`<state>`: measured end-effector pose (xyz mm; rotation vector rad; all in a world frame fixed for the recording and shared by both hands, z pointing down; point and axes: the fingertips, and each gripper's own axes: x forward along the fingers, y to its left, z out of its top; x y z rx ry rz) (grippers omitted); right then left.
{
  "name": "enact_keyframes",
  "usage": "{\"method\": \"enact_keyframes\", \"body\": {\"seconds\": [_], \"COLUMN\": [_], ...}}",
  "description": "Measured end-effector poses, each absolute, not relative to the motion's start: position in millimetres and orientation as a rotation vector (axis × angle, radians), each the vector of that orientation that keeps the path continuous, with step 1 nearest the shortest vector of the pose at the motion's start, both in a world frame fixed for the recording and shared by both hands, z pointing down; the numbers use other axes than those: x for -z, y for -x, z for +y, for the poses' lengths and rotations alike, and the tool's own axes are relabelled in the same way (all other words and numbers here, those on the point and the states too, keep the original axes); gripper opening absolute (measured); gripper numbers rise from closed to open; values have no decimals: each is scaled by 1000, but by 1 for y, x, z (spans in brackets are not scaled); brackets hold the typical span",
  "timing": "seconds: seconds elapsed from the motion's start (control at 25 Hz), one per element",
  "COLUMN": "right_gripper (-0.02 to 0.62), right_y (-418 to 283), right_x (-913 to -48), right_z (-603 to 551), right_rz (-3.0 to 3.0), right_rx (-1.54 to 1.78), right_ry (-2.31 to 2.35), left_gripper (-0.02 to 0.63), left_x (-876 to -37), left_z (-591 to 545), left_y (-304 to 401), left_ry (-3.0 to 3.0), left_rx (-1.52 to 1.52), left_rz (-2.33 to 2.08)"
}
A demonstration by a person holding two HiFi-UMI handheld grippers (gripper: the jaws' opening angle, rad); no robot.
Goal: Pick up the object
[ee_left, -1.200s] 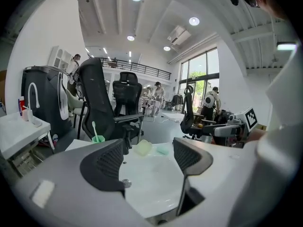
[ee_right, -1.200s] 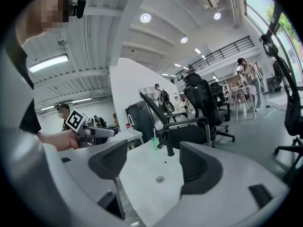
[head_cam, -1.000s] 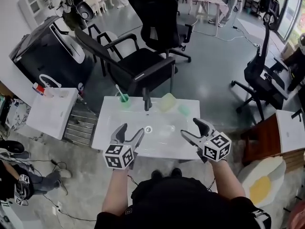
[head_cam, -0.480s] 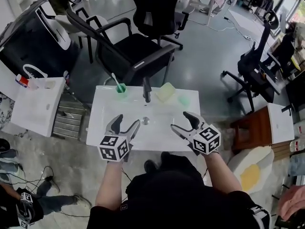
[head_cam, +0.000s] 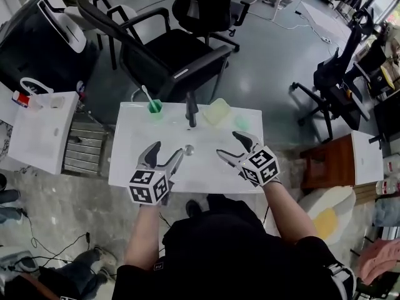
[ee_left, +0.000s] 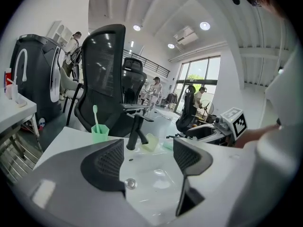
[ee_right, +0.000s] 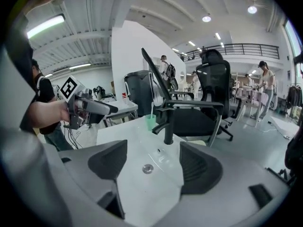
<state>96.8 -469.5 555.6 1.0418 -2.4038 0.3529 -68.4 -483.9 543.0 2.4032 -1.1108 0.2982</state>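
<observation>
A white washbasin top (head_cam: pixel 128 167) holds a green cup with a toothbrush (head_cam: pixel 154 107), a black tap (head_cam: pixel 192 111), a pale yellow-green box (head_cam: pixel 219 112) and a small green piece (head_cam: pixel 242 121). My left gripper (head_cam: pixel 167 150) hovers open over the basin's near left, empty, just left of the drain (head_cam: pixel 189 149). My right gripper (head_cam: pixel 229 144) is open and empty over the near right. In the left gripper view the cup (ee_left: pixel 100 133), tap (ee_left: pixel 136 132) and box (ee_left: pixel 150 142) lie beyond the jaws. The right gripper view shows the tap (ee_right: pixel 166 122) and cup (ee_right: pixel 150 122) ahead.
A black mesh office chair (head_cam: pixel 169 61) stands right behind the basin. A white side table (head_cam: pixel 37 133) sits to the left, a wooden cabinet (head_cam: pixel 328 161) to the right. More chairs (head_cam: pixel 340 80) and cables lie on the grey floor.
Both grippers have moved forward over the basin and closer to the drain, the right one swinging inward. Their jaws stay open. The head view has shifted slightly.
</observation>
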Motion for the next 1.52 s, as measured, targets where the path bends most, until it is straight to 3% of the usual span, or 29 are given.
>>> {"method": "enact_keyframes", "body": {"seconds": [0.68,1.52], "right_gripper": [313,313], "right_y": [-107,-114], "right_x": [-651,-748], "right_z": [-562,-584], "right_rz": [-2216,-1894], "right_rx": [-145,77], "right_ry": [-672,-401], "left_gripper": [330,322], "left_x": [-565,-583], "left_z": [-510,-494], "left_y": [49,73], "left_ry": [-2291,-2152], "left_rx": [-373,-373], "left_rz": [-1152,-1225]}}
